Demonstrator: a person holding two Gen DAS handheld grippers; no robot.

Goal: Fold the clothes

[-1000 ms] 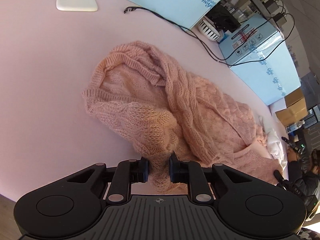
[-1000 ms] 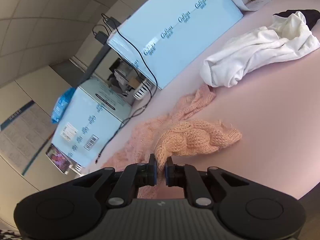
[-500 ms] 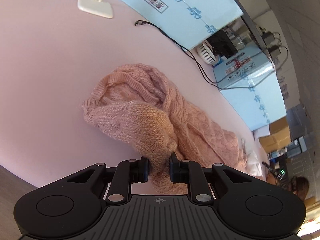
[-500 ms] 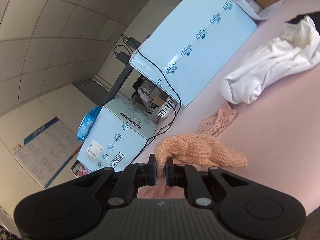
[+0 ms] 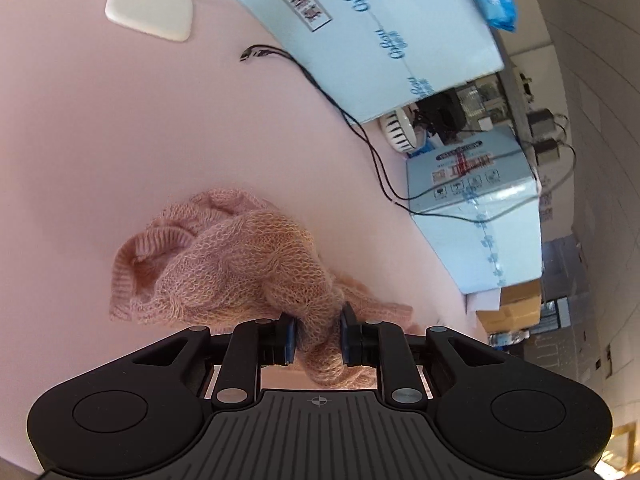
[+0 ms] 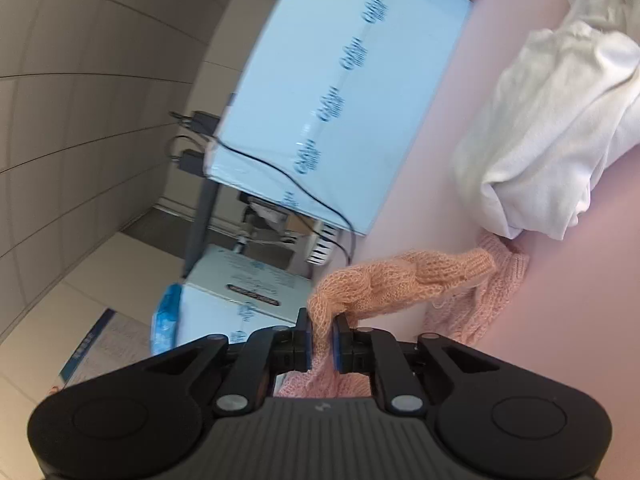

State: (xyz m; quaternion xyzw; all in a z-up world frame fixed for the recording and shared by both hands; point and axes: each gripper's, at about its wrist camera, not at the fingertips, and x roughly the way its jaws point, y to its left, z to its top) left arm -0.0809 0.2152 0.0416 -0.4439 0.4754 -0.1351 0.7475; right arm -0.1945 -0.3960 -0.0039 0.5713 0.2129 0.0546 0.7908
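Observation:
A pink knitted sweater [image 5: 240, 264] lies bunched on the pink table [image 5: 100, 140]. A fold of it runs up between the pads of my left gripper [image 5: 319, 336]. Those jaws are opening, and the knit still fills the gap and touches both pads. In the right wrist view another part of the sweater [image 6: 400, 280] hangs raised off the table. It is pinched in my right gripper [image 6: 322, 340], whose jaws are also opening around the fabric. The sweater's lower folds are hidden behind both gripper bodies.
A crumpled white garment [image 6: 560, 128] lies on the table just beyond the sweater. Light blue boxes [image 5: 380, 32] [image 5: 480, 220] line the far edge, and a black cable [image 5: 360, 128] trails past them. A white lamp base [image 5: 150, 8] stands far left.
Both grippers rolled and swept sideways, dragging the sweater into a tighter bunch. The gap between each pair of pads has widened slightly, with the knit still between them.

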